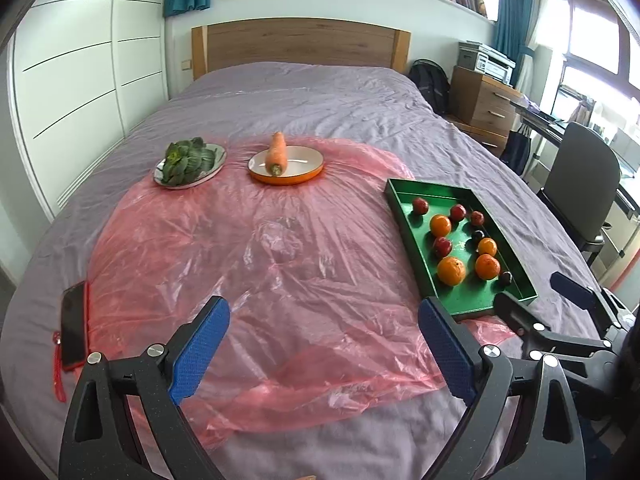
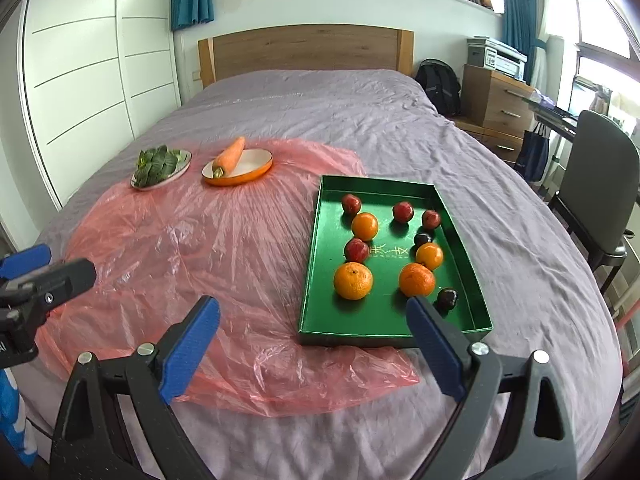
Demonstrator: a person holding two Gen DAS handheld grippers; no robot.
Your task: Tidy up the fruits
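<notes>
Two black hand-held grippers with blue finger pads

The left gripper (image 1: 324, 354), filling the bottom of its own view, has a matte, faintly speckled black frame with triangular cut-outs in its arms, round silver screw heads at the joints, and two long fingers faced with textured blue pads (image 1: 200, 354). The right gripper (image 2: 314, 350), at the bottom of its own view, is built the same: black arms, silver screws, dotted blue pads (image 2: 434, 354). Seen from the side at the left edge of the right view, the left gripper shows a rounded black finger back, a small screw and a blue pad edge.
</notes>
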